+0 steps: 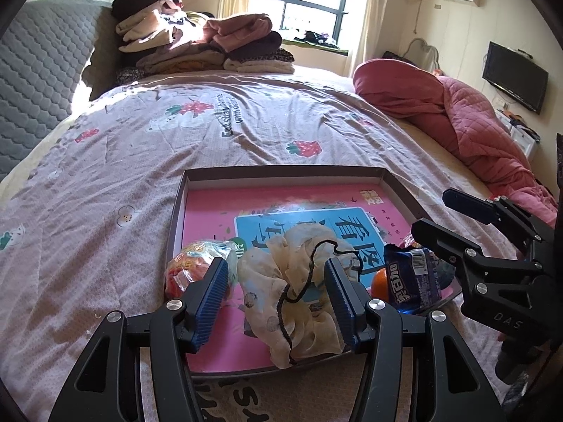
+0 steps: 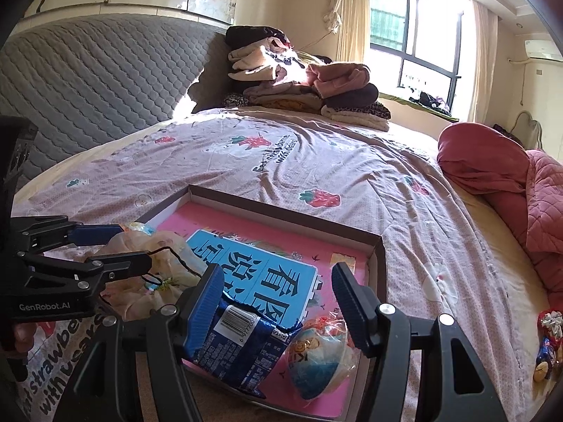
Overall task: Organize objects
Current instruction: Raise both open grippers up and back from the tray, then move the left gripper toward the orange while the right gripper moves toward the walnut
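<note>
In the tray (image 1: 394, 179), scrunchie (image 1: 299, 281) apparently lies left of packet (image 1: 411, 277).

A bed (image 1: 105, 183) covered by a pale mauve strawberry-print sheet (image 1: 246, 133) carried everything. A shallow cardboard tray (image 1: 176, 211) with a pink printed floor lay flat on it at about 6 o'clock in the left wrist view, a stack of folded clothes (image 1: 197, 45) sat at 11 o'clock, and a rumpled red quilt (image 1: 468, 119) lay at 2 o'clock. In the right wrist view, small wrapped snacks (image 2: 547, 344) lay on the sheet at 4 o'clock.
</note>
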`<act>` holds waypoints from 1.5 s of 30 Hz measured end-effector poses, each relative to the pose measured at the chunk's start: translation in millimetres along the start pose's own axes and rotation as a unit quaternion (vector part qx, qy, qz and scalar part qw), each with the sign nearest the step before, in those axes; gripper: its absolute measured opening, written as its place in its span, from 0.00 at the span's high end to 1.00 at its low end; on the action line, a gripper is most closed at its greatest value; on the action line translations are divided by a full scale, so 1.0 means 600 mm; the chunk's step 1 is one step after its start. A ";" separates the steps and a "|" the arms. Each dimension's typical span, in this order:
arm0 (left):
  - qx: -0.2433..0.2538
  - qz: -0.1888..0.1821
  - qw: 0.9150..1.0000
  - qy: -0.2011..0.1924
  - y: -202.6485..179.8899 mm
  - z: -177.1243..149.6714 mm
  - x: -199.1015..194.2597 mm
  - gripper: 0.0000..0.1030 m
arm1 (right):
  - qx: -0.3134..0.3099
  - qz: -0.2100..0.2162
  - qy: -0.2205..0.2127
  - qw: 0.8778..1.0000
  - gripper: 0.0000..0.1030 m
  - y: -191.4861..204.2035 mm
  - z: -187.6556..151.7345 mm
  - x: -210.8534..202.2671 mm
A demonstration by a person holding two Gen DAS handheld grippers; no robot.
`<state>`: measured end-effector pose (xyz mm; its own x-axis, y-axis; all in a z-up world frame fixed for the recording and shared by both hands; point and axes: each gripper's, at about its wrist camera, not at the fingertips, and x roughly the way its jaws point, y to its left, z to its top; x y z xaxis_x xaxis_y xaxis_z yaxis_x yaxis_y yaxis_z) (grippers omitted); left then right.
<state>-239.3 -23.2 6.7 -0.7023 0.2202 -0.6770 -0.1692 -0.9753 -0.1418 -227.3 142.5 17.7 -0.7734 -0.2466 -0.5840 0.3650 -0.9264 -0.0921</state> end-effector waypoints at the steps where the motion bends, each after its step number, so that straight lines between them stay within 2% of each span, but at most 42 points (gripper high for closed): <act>1: -0.001 0.000 1.000 -0.002 0.000 0.001 -0.002 0.43 | 0.002 -0.002 -0.003 1.000 0.39 -0.002 0.001 -0.003; 14: -0.008 -0.001 1.000 -0.030 0.002 0.014 -0.039 0.42 | 0.034 -0.015 -0.031 0.999 0.39 -0.036 0.016 -0.035; 22: -0.013 0.003 0.999 -0.046 -0.003 0.015 -0.070 0.42 | 0.050 -0.008 -0.047 0.998 0.39 -0.043 0.022 -0.071; 26: -0.013 0.009 0.998 -0.053 -0.008 0.013 -0.091 0.42 | 0.056 -0.005 -0.054 0.997 0.39 -0.044 0.024 -0.092; 29: -0.019 0.009 0.998 -0.056 -0.007 0.010 -0.111 0.36 | 0.059 -0.004 -0.062 0.996 0.39 -0.045 0.027 -0.108; 36: -0.016 0.018 0.996 -0.083 -0.014 0.005 -0.163 0.35 | 0.072 -0.004 -0.082 0.994 0.39 -0.048 0.024 -0.153; 45: -0.022 0.004 0.995 -0.093 -0.017 -0.006 -0.201 0.33 | 0.070 0.001 -0.095 0.993 0.38 -0.035 0.009 -0.194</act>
<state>-150.0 -39.7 87.2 -0.8197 0.2081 -0.5337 -0.1361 -0.9758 -0.1714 -147.7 189.2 91.8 -0.8609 -0.2859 -0.4209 0.3017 -0.9529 0.0303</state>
